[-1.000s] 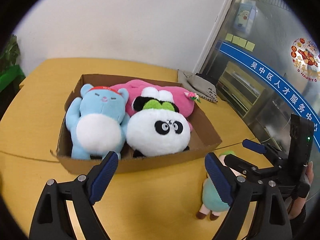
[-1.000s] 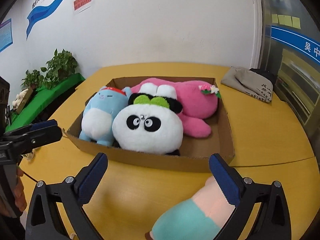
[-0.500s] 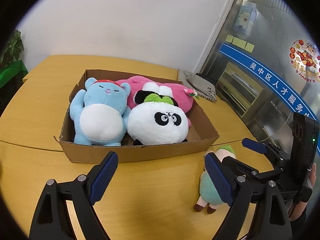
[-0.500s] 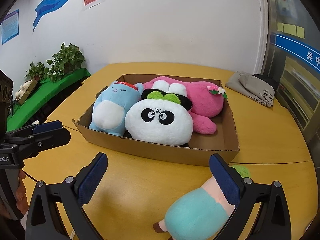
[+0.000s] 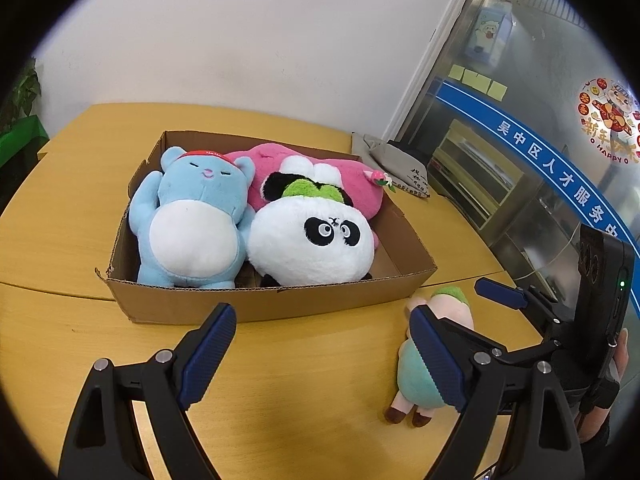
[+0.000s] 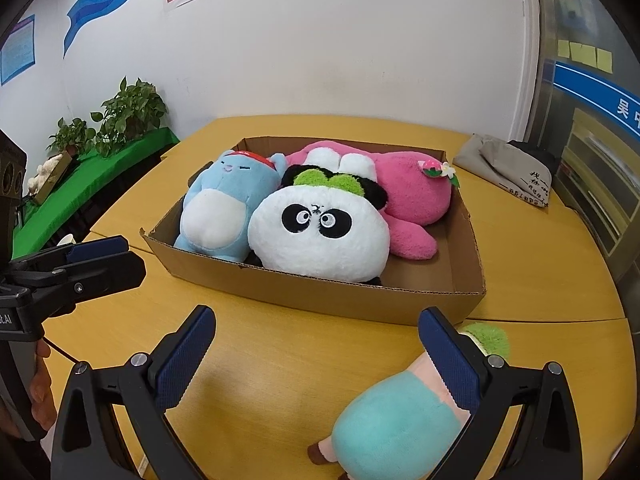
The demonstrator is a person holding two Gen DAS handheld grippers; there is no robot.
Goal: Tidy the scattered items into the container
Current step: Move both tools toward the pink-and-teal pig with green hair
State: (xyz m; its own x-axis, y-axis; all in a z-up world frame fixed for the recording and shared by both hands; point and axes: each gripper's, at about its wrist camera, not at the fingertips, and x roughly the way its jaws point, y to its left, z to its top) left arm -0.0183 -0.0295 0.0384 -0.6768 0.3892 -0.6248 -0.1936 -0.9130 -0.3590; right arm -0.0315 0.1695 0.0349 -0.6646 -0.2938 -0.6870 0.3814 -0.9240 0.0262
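Observation:
A cardboard box (image 5: 320, 304) (image 6: 320, 294) on the yellow table holds a blue bear plush (image 5: 192, 224) (image 6: 220, 204), a panda plush (image 5: 312, 244) (image 6: 320, 236) and a pink plush (image 5: 360, 188) (image 6: 416, 196). A small teal-bodied doll with a green top (image 5: 420, 376) (image 6: 400, 424) lies on the table outside the box's front right corner. My left gripper (image 5: 324, 356) is open and empty in front of the box. My right gripper (image 6: 316, 356) is open and empty; its right finger (image 6: 448, 356) overlaps the doll in view.
A folded grey cloth bag (image 5: 400, 168) (image 6: 512, 168) lies on the table behind the box at right. Glass cabinets (image 5: 520, 160) stand to the right. Potted plants on a green ledge (image 6: 120, 120) are at left. The yellow table (image 5: 300, 400) spreads before the box.
Both grippers have pulled back and up from the box, so the box and doll look farther away. Both stay open; the plush toys have not moved.

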